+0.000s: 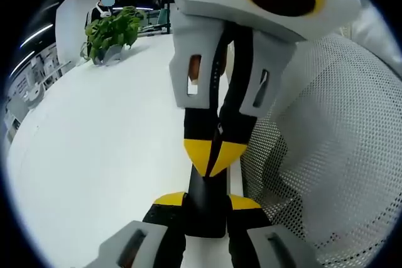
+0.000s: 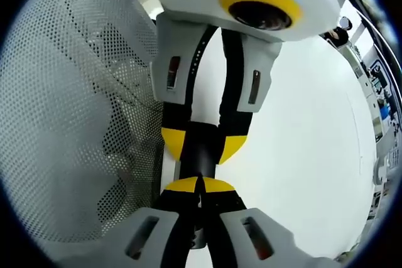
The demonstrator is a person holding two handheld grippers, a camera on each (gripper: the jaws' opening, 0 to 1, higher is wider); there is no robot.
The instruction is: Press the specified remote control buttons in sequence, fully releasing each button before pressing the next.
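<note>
The white table (image 1: 94, 155) spreads wide, with a potted green plant (image 1: 112, 32) at its far left corner in the left gripper view. A pale mesh chair back (image 1: 333, 142) stands at the table's right edge in that view.

The left tool (image 1: 207, 202) has its yellow-tipped jaws set against both sides of a slim black remote control (image 1: 207, 208), gripping its near end and holding it along the table edge. The right tool (image 2: 200, 186) comes in from the opposite side, its jaws closed together with nothing between them, the joined tips resting on or just above the remote's dark face (image 2: 200, 152); contact cannot be confirmed.

This looks like a press step in hand, one tool steadying and the other acting as a finger. Which button lies under the tips is too hidden to tell. The next move likely calls for lifting the right tool fully clear before aiming at the following button, without tilting the remote.
</note>
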